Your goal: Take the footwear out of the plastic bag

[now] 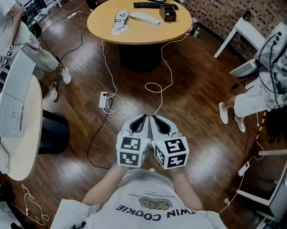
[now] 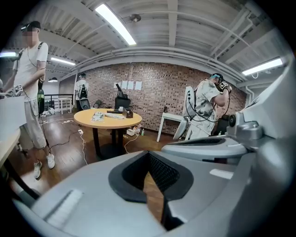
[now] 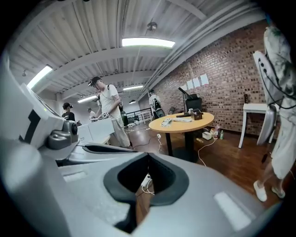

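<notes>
A clear plastic bag with patterned footwear (image 1: 121,20) lies on the round wooden table (image 1: 109,28) far ahead of me, beside a white flat item (image 1: 146,18), a black remote (image 1: 148,5) and a small dark box (image 1: 167,13). My left gripper (image 1: 142,119) and right gripper (image 1: 155,119) are held side by side close to my chest, over the wooden floor. Both are shut with nothing between the jaws. The table (image 2: 104,119) with the bag (image 2: 98,116) shows small in the left gripper view. In the right gripper view the same table (image 3: 182,122) and bag (image 3: 169,122) appear.
A white power strip (image 1: 103,100) and looping cables lie on the floor between me and the table. A white curved desk (image 1: 16,126) and a black stool (image 1: 53,132) stand at my left. One person stands at the far left (image 1: 24,37), another is at the right (image 1: 262,92).
</notes>
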`<state>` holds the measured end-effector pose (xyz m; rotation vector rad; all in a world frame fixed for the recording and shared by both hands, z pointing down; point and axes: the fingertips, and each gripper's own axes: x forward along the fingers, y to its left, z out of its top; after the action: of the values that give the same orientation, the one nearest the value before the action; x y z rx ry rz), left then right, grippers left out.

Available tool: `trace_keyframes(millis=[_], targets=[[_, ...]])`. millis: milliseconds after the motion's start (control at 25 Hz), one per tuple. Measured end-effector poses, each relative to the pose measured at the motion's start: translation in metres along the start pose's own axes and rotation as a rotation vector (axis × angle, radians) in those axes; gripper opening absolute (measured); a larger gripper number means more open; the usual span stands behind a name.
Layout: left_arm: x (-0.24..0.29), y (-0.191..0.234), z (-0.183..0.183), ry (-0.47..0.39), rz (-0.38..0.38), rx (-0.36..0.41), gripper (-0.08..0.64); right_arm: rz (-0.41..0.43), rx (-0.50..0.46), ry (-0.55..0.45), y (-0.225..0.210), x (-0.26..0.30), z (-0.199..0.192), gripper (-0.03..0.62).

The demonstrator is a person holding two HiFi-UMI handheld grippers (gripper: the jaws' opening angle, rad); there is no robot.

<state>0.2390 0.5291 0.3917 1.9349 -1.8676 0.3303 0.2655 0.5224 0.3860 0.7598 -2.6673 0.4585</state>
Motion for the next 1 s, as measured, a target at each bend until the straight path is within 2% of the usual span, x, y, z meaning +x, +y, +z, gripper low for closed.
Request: trace_keyframes(millis=[240,480,1000], targets=[[0.036,0.065,0.034,0.004,-0.037,0.004,0.005,-0.036,0.017,0.004,-0.002,0.07,0.034,0.002],[0.061,0.124,0.061,0.001,-0.053,-0.011,0.005,-0.05,-0.014,0.01,0.003,0.13,0.066,0.002],[0.126,0.171,0.084,0.018,-0.069,-0.016,0.005,-0.052,0.012,0.01,-0.03,0.208,0.091,0.002]])
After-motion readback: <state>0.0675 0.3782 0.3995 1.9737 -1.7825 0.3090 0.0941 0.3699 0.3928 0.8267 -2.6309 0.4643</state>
